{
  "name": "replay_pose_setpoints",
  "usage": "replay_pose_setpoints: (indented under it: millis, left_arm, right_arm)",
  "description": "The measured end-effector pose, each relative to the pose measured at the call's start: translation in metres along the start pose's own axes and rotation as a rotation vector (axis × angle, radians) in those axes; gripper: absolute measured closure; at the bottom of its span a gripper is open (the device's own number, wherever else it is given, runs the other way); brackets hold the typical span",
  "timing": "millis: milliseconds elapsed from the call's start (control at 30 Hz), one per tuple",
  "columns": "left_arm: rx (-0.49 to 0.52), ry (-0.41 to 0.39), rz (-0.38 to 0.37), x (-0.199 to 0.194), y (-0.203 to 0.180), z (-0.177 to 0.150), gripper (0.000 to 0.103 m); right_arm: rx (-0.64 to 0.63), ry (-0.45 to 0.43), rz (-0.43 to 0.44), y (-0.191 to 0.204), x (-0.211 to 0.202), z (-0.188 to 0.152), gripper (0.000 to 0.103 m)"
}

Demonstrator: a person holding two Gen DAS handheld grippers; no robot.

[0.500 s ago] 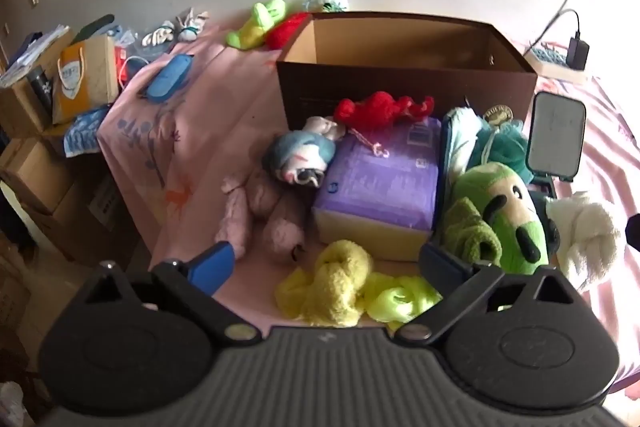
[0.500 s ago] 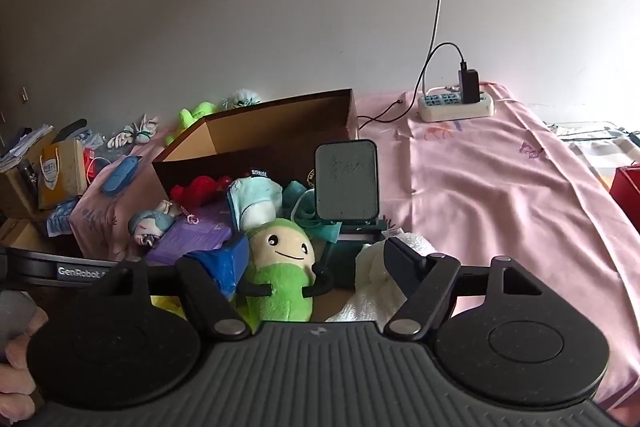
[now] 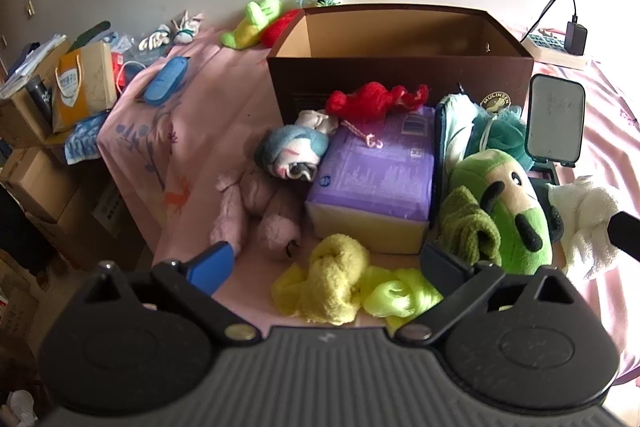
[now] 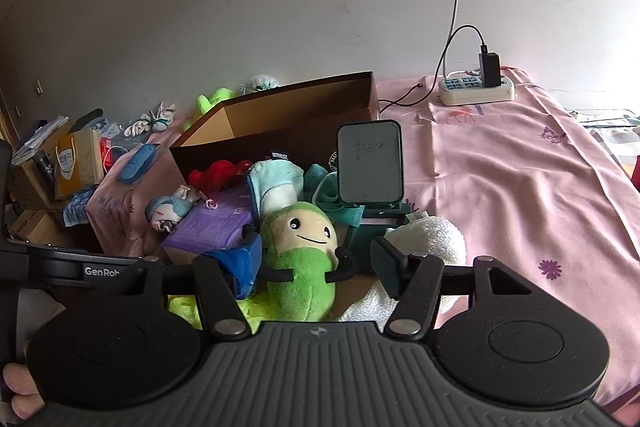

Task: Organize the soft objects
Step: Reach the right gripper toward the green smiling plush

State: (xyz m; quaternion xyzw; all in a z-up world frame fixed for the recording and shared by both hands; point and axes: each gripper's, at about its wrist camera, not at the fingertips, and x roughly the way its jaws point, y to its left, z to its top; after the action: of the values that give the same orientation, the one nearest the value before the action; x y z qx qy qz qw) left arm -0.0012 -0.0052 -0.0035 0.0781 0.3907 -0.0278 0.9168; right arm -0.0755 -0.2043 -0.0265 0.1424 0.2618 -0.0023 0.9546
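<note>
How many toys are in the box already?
None that I can see: the brown box looks bare inside. Both grippers, left and right, are open and hold nothing. The green plush, yellow cloth, red toy and white towel still lie on the bed.

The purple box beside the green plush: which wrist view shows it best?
The left wrist view. There the purple box lies near centre, its whole printed top and front edge visible, a red plush against its far end. The right wrist view shows only part of it, cut off by that gripper's blue-tipped finger.
</note>
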Motion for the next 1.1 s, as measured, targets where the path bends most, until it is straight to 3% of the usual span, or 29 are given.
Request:
replay_pose_setpoints:
  millis: [300, 467, 633, 833, 1100]
  left_arm:
    - [0.011, -0.015, -0.009, 0.000, 0.004, -0.002, 0.004]
    - [-0.010, -0.013, -0.151, 0.004, 0.015, -0.012, 0.006]
    - [0.021, -0.089, -0.307, 0.007, 0.016, -0.023, 0.005]
    - [0.029, 0.040, -0.243, 0.018, 0.008, -0.014, 0.004]
    - [0.060, 0.033, -0.196, 0.021, -0.003, -0.005, 0.004]
  right_arm:
    - [-0.005, 0.005, 0.025, 0.001, 0.002, -0.002, 0.065]
    - [0.048, 0.020, 0.094, -0.005, 0.011, -0.001, 0.065]
    - [0.095, 0.048, 0.133, -0.014, 0.017, 0.003, 0.065]
    - [0.079, 0.087, 0.082, -0.013, 0.030, 0.006, 0.065]
    - [0.068, 0.096, 0.079, -0.013, 0.032, 0.009, 0.065]
